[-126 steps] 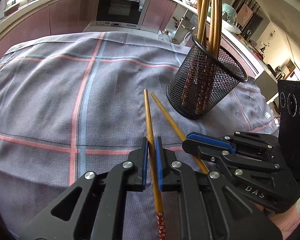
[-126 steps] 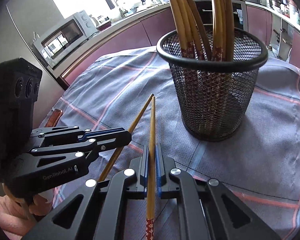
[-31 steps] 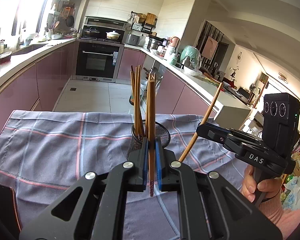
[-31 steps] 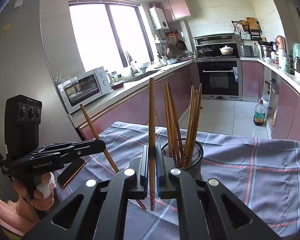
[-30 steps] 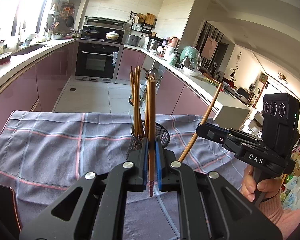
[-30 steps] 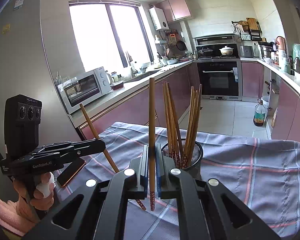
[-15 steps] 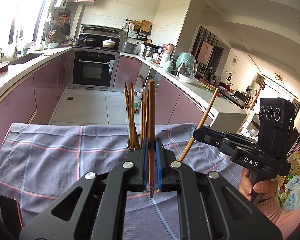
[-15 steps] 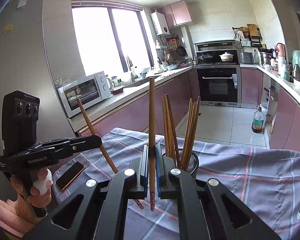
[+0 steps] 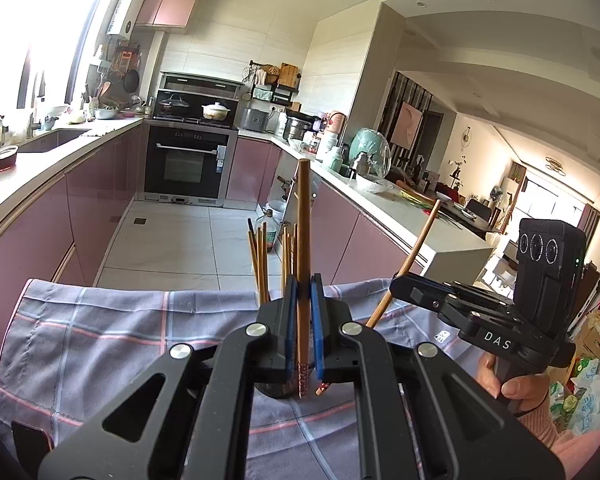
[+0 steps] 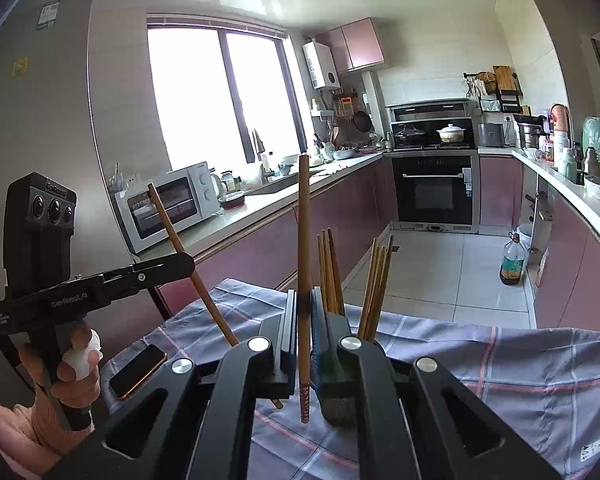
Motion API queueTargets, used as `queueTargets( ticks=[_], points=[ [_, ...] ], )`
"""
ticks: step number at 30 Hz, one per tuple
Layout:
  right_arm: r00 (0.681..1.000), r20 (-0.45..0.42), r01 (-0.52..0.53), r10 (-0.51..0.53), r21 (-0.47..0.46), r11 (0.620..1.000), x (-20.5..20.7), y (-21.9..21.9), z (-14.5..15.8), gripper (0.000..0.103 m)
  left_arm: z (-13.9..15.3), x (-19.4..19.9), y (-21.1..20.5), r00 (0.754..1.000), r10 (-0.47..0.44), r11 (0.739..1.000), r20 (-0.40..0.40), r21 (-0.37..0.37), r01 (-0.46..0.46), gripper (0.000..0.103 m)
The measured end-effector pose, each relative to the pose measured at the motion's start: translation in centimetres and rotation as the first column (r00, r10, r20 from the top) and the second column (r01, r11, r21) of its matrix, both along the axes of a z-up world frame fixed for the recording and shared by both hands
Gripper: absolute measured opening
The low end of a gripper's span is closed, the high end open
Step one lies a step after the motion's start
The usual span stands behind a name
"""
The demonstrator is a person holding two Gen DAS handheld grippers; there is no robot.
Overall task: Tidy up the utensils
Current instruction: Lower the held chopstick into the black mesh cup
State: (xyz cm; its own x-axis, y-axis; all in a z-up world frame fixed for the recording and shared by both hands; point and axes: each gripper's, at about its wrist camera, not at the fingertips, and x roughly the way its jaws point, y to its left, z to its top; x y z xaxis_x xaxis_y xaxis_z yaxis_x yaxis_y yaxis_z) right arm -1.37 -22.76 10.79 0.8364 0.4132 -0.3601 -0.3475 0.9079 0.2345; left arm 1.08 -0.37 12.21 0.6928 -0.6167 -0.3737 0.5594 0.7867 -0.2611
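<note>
A: Two grippers are showing, and each is carrying one chopstick. The left gripper (image 9: 303,328) is clamping its chopstick (image 9: 302,248) between closed blue pads, the stick standing upright with its patterned red end hanging below the fingers.

B: And the other one?

A: The right gripper (image 10: 303,334) is doing the same: jaws pressed shut on a second chopstick (image 10: 303,248), also upright, patterned end pointing down over the cloth. From the left wrist view that same stick is leaning at a slant through the right gripper's fingers; from the right wrist view the left one is slanting likewise.

B: How many are sitting in the holder already?

A: One mesh holder (image 10: 340,408) is standing on the checked tablecloth (image 10: 500,364), mostly hidden behind the fingers. In the right wrist view I am counting about six chopsticks in the holder (image 10: 374,284): a cluster of roughly three on the left, roughly three fanning on the right. They are overlapping, so the exact count I cannot tell.

B: Where are the held sticks relative to it?

A: Both are hanging above the table, near the holder, not inside it.

B: Anything else lying there?

A: One phone (image 10: 138,370) is lying flat on the cloth's left edge, beside the person's left hand (image 10: 74,376).
</note>
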Motion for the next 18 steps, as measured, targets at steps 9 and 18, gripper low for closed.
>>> queueTargets(
  ticks=[9,18],
  points=[
    [0.999,0.026,0.022,-0.022,0.003,1.000,0.6,-0.4,0.9,0.005,0.8,1.2,-1.3,0.999,0.018,1.000,0.030,-0.007,-0.018,0.007],
    [0.999,0.028,0.043,-0.043,0.008,0.999,1.6,-0.9,1.1,0.005,0.5,1.0,-1.8,0.999,0.031,1.000,0.036,-0.001,-0.031,0.007]
  ],
)
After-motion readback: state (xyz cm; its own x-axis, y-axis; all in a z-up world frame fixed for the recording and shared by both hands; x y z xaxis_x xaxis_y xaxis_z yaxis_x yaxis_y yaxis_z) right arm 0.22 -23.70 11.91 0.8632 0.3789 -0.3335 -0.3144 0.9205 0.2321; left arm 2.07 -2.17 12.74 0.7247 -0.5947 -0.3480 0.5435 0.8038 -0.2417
